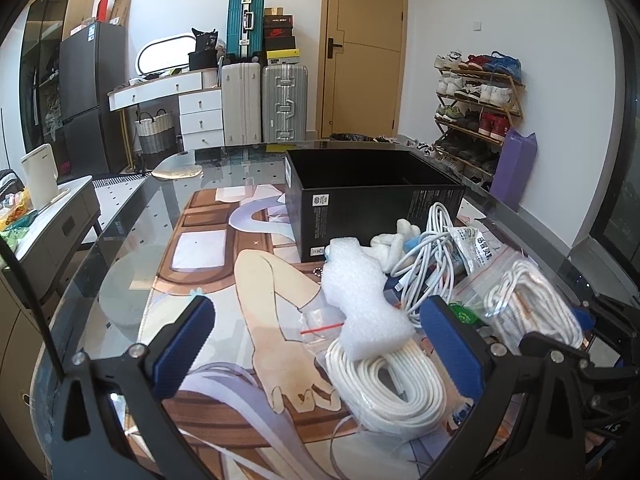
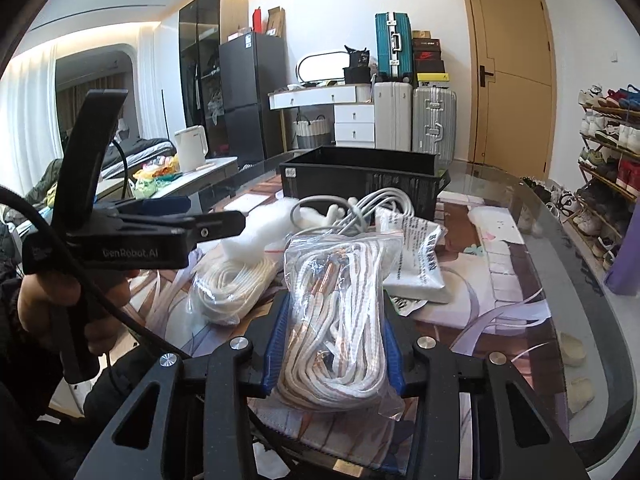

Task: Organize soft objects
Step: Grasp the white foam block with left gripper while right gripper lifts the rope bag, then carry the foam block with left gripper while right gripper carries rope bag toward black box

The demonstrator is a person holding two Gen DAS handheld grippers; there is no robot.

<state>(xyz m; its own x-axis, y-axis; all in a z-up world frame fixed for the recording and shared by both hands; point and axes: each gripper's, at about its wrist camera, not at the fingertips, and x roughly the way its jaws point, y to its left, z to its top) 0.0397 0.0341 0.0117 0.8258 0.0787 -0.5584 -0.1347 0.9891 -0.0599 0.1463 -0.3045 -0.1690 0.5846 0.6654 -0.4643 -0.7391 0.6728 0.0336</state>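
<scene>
Right tongs (image 2: pixel 332 332) pinching the bagged rope (image 2: pixel 334 320) lengthwise; black box (image 2: pixel 360 184) lying straight ahead (left tongs (image 1: pixel 316 340) spread, idling).

A clear zip bag of coiled white rope (image 2: pixel 334 316) is sitting squeezed between blue pads. A white foam piece (image 1: pixel 360 300) is resting on flat white coiled cord (image 1: pixel 390 380), beside tangled white cables (image 1: pixel 428 256) before an open black box (image 1: pixel 372 196).

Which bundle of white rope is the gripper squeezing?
The bagged rope with coppery tips, in the right gripper. The flat coil lies untouched on the table.
</scene>
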